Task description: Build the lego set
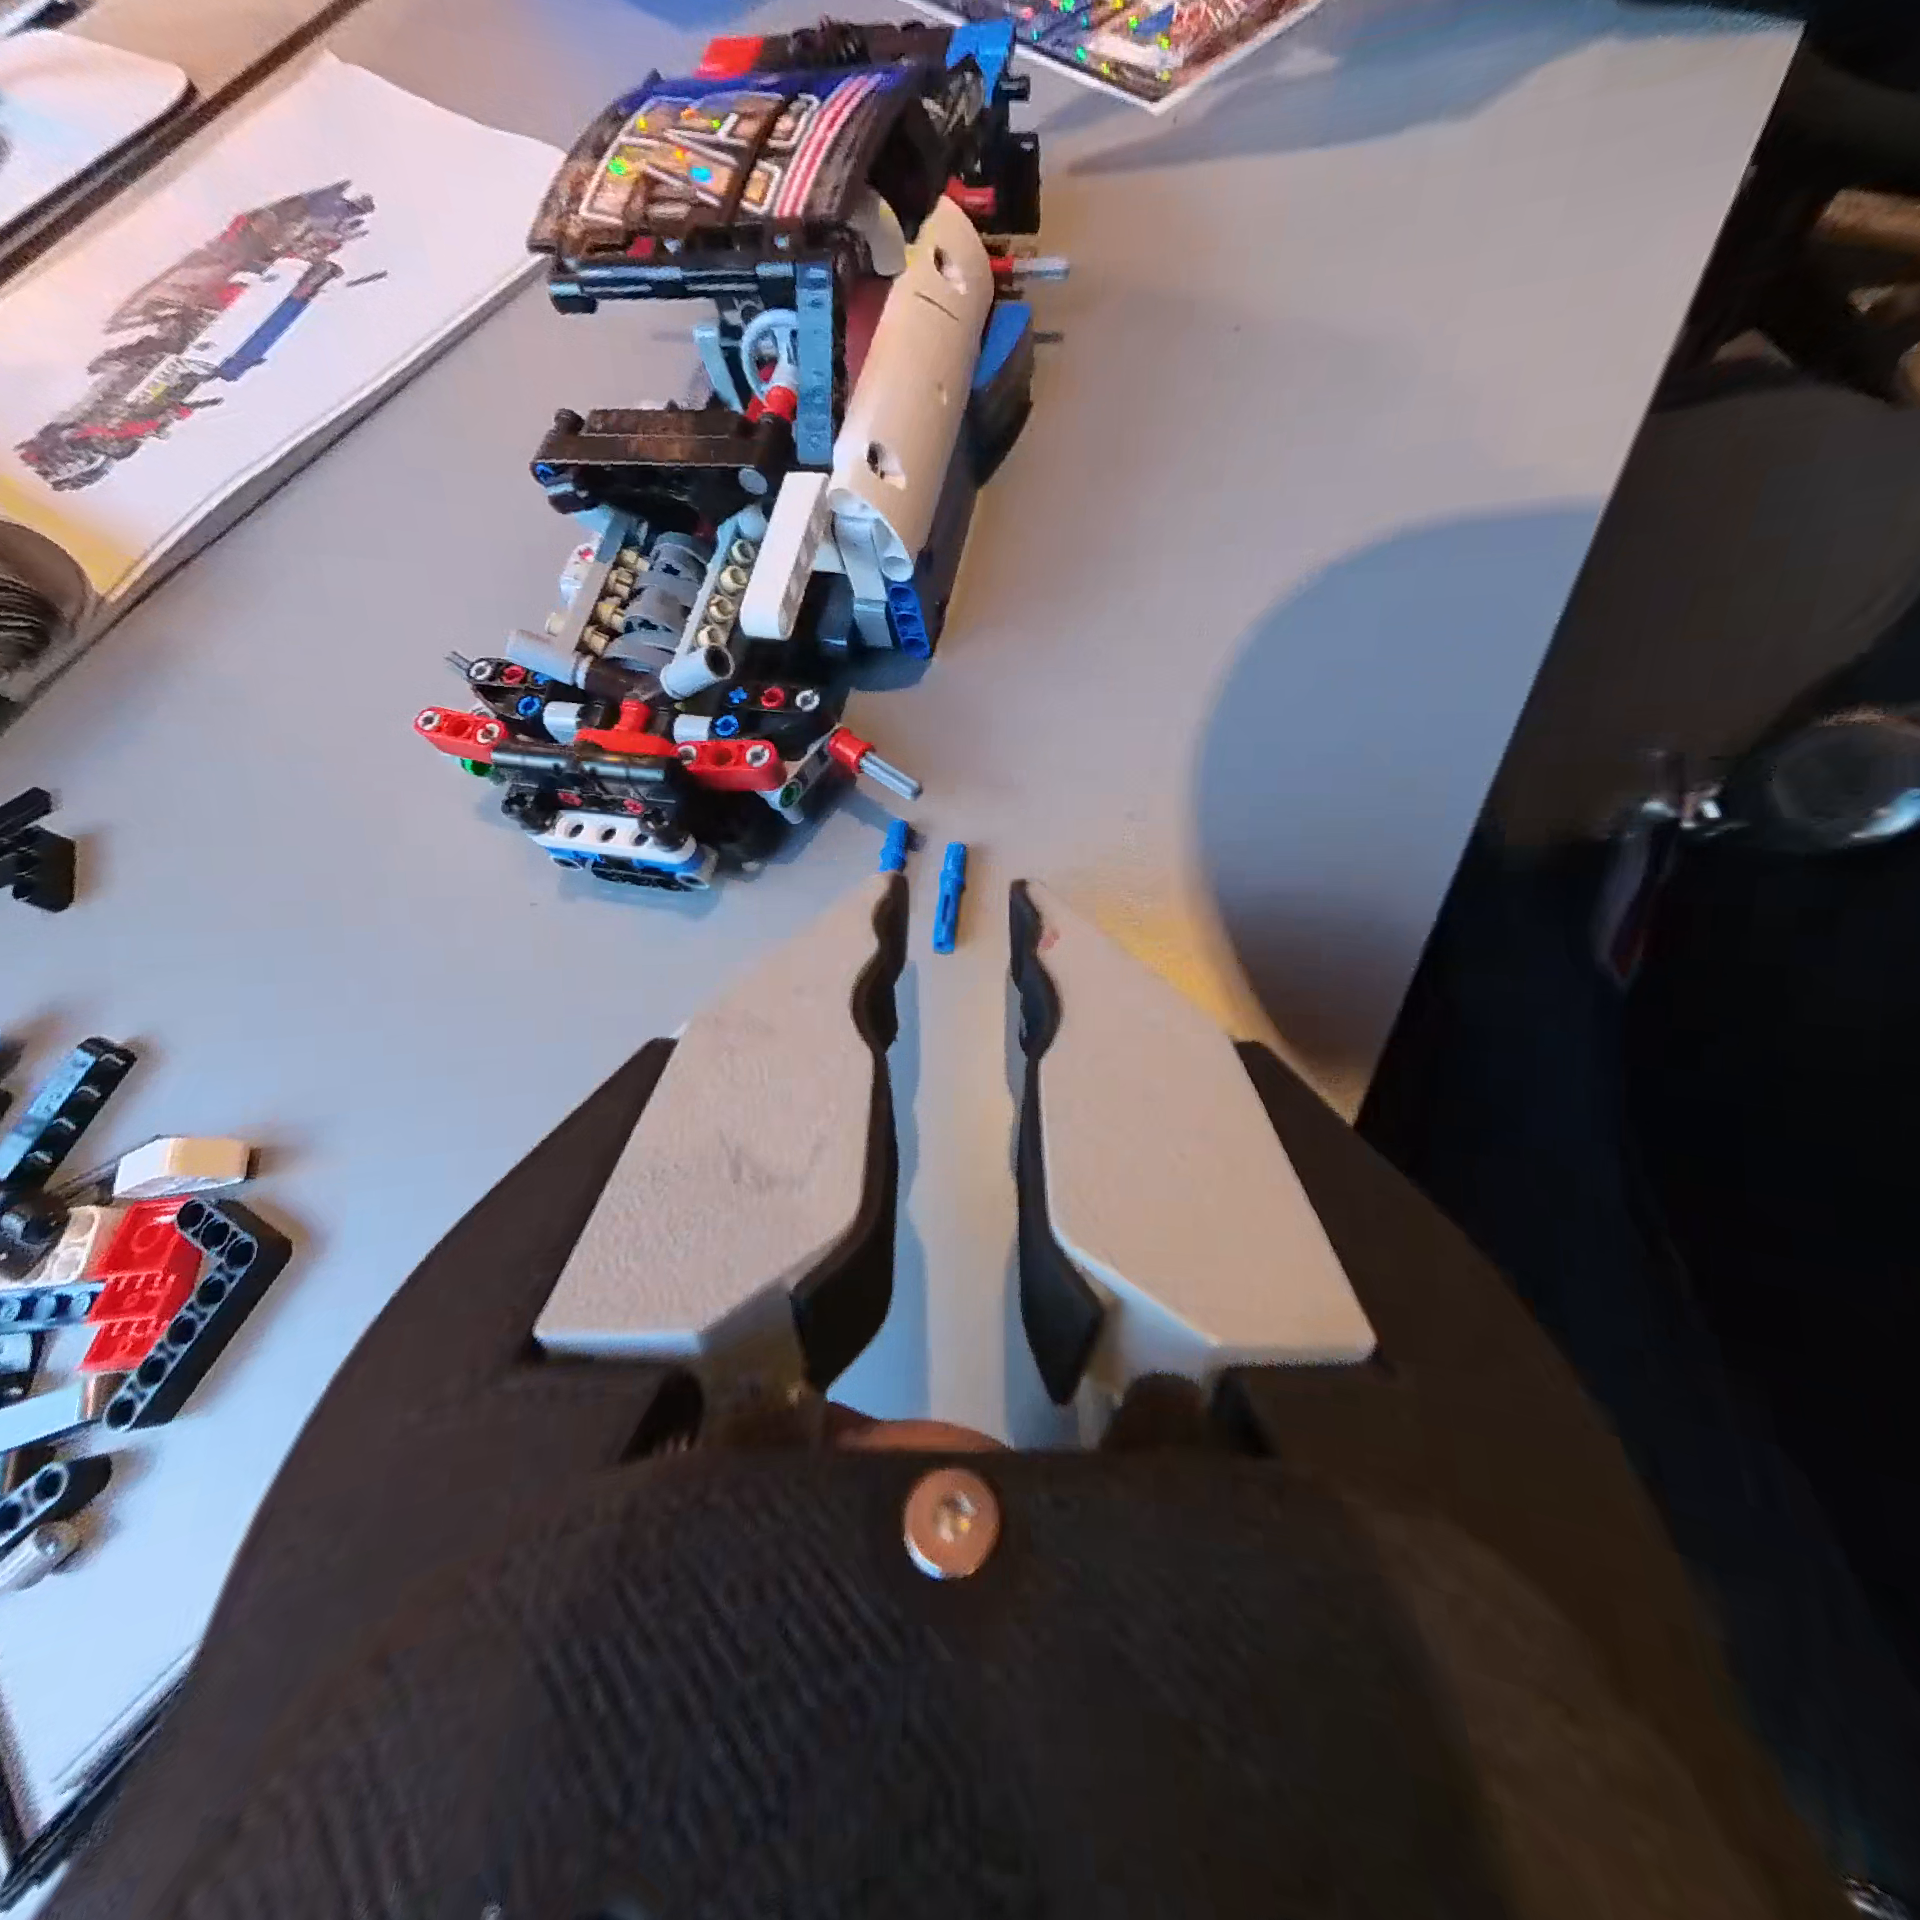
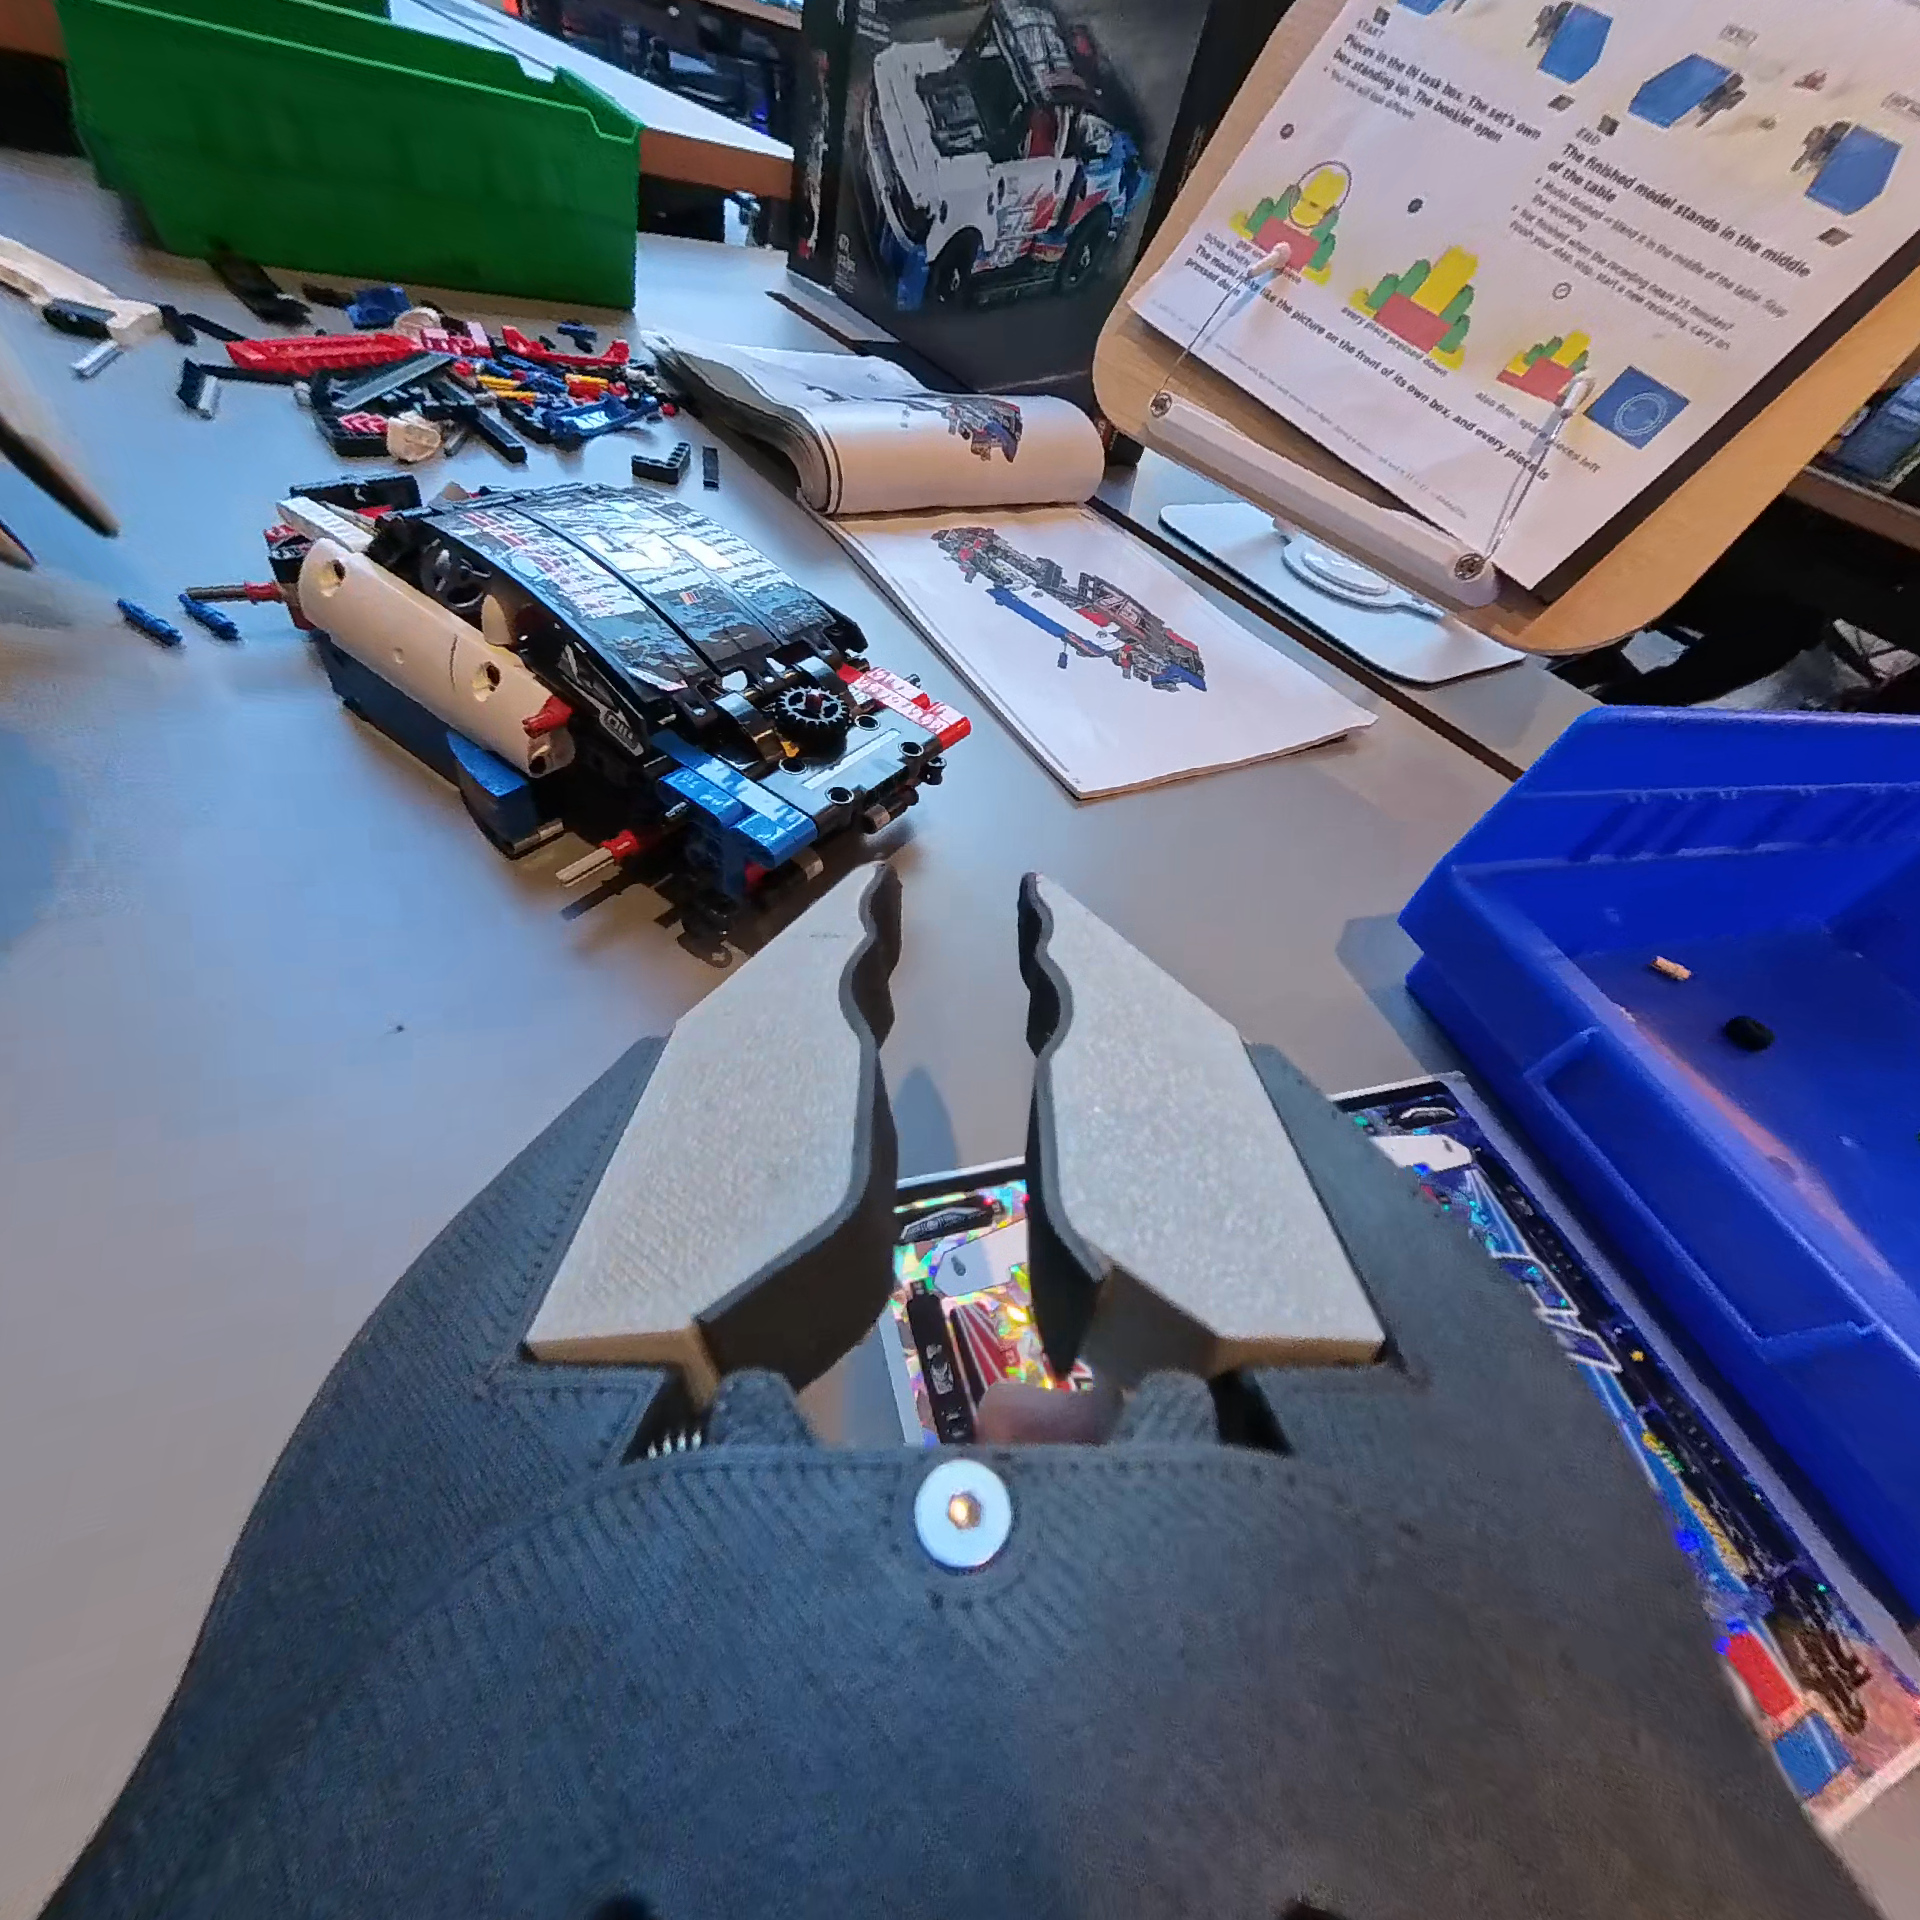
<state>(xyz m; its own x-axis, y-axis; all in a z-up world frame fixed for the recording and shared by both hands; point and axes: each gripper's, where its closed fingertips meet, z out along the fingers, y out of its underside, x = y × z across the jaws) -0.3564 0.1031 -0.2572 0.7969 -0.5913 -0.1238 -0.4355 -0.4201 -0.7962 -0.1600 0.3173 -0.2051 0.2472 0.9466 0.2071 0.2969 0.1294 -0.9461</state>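
Both grippers, left (image 1: 948, 885) and right (image 2: 958, 883), slightly parted, gripping nothing. Blue pin (image 1: 948, 898) between left fingers; pile of pieces (image 1: 94, 1278) cut off left.

1. One part-built lego car (image 2: 613, 686) on the table (image 2: 260, 1039).
2. Two loose blue pins: one (image 1: 948, 898), the other (image 1: 895, 844).
3. One open instruction booklet (image 2: 1101, 644).
4. Two bins: one green (image 2: 353, 145), one blue (image 2: 1714, 1039).
5. One set box (image 2: 987, 156), upright.
6. One sticker sheet (image 2: 1662, 1455).
7. One pile of loose pieces (image 2: 468, 395), too many to count.
8. Two tongs: left (image 1: 951, 888), right (image 2: 958, 883).
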